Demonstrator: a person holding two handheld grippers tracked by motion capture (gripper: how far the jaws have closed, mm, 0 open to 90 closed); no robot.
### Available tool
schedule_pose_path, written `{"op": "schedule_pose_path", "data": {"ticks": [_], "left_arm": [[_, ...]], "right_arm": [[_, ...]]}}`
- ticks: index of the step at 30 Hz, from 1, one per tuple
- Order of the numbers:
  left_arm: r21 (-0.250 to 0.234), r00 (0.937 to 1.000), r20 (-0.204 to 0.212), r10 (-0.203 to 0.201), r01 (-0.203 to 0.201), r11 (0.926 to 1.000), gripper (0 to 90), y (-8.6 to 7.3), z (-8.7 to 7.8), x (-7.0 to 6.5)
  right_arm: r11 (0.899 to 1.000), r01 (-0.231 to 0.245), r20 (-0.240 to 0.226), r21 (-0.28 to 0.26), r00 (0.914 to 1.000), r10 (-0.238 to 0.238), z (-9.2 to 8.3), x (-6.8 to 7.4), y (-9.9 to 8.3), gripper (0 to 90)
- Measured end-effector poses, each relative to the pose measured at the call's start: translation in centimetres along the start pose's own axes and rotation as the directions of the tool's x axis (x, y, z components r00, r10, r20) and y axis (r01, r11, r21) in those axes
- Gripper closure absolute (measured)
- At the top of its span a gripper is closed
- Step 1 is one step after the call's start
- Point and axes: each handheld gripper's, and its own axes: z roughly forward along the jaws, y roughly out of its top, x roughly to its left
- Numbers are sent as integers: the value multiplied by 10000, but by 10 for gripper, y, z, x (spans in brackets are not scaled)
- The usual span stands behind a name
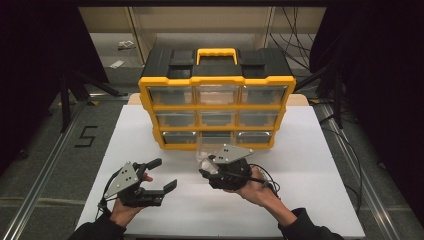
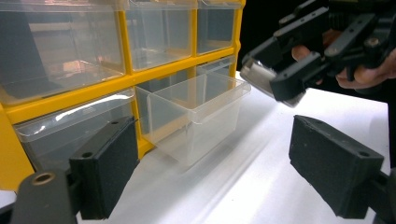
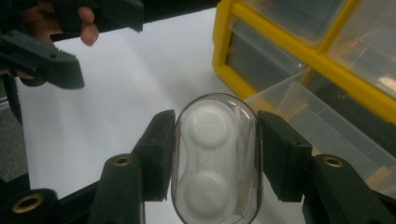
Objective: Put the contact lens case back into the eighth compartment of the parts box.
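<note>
Right gripper (image 3: 215,154) clamps an oval clear plastic case with a white two-lobed insert (image 3: 215,158) between its black jaws, both pads pressed on the case's long sides. In the high view this gripper (image 1: 207,169) hangs above the white table top (image 1: 310,165), just in front of the yellow-framed organiser with clear drawers and a black top (image 1: 216,107). One clear plastic drawer (image 2: 198,109) from the bottom row, middle column, stands pulled out, and the case is near its open front. Left gripper (image 1: 162,174) hovers well to the side, jaws wide apart with nothing between them.
</note>
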Motion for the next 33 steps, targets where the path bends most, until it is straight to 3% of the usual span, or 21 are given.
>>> {"op": "schedule_pose_path", "data": {"ticks": [7, 17, 33], "left_arm": [[-37, 10000, -49, -36, 35, 10000, 155, 0, -1, 1], [-76, 10000, -49, -16, 15, 10000, 155, 0, -1, 1], [-113, 10000, -26, -73, 72, 9999, 155, 0, 0, 0]], "right_arm": [[9993, 32, 283, -386, 9996, -22, -3, -8, 8, 499], [9967, -247, 713, -777, 9970, 303, -4, -23, 16, 499], [9957, -510, 996, -768, 9933, 586, 4, -38, 17, 499]]}}
